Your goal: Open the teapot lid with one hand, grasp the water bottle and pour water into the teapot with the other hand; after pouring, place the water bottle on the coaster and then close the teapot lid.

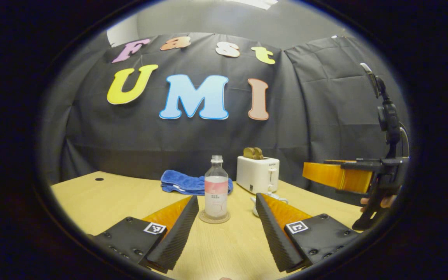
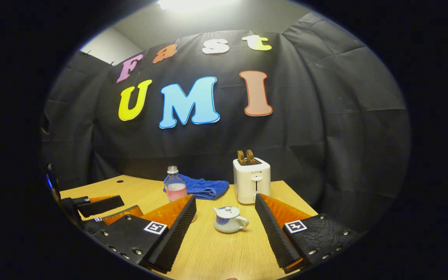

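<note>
A clear water bottle (image 1: 216, 186) with pink liquid and no cap stands upright on a round coaster (image 1: 214, 217), straight ahead of my left gripper (image 1: 227, 197). That gripper is open and holds nothing. The small white teapot (image 2: 228, 219) with blue pattern sits on the table with its lid on, centred ahead of my right gripper (image 2: 225, 197), which is also open and holds nothing. In the left gripper view the teapot (image 1: 253, 206) peeks out from behind my finger, and the right gripper (image 1: 336, 177) hovers at the far right in a hand (image 1: 379, 202). The bottle (image 2: 175, 186) stands left of the teapot.
A white toaster (image 2: 252, 180) with two slices stands behind the teapot. A folded blue towel (image 2: 204, 187) lies behind the bottle. The wooden table (image 2: 216, 252) ends at the black cloth wall. My left gripper (image 2: 99, 206) shows low at the left edge.
</note>
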